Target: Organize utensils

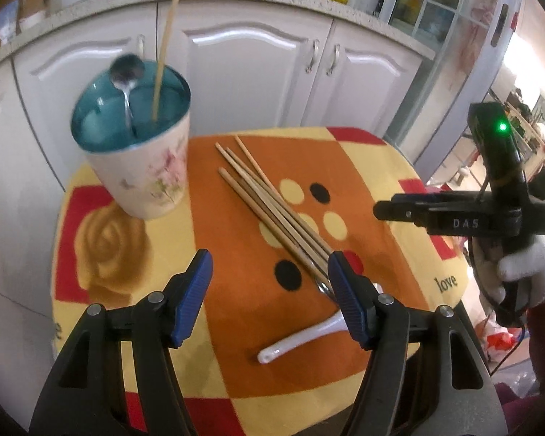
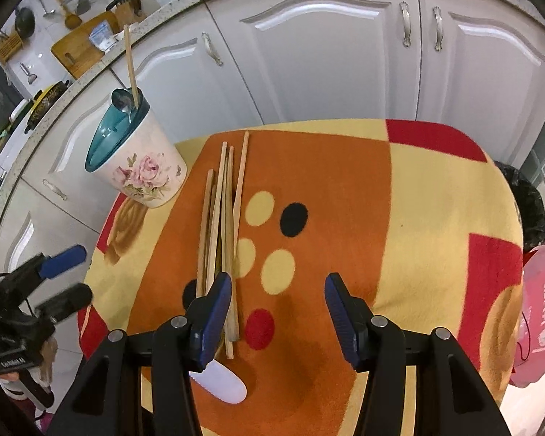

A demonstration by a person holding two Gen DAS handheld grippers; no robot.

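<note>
Left wrist: left gripper [image 1: 270,283] tilted downward, gaping

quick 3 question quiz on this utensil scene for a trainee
1. True or false: the floral cup already holds a metal spoon and one chopstick.
2. Where does the white ceramic spoon lie? A in the cup, B on the cloth near the grippers, C on the counter.
3. What lies bundled mid-cloth?

Key: 1 true. 2 B. 3 loose wooden chopsticks. Both the left gripper and right gripper are open, holding nothing.
</note>
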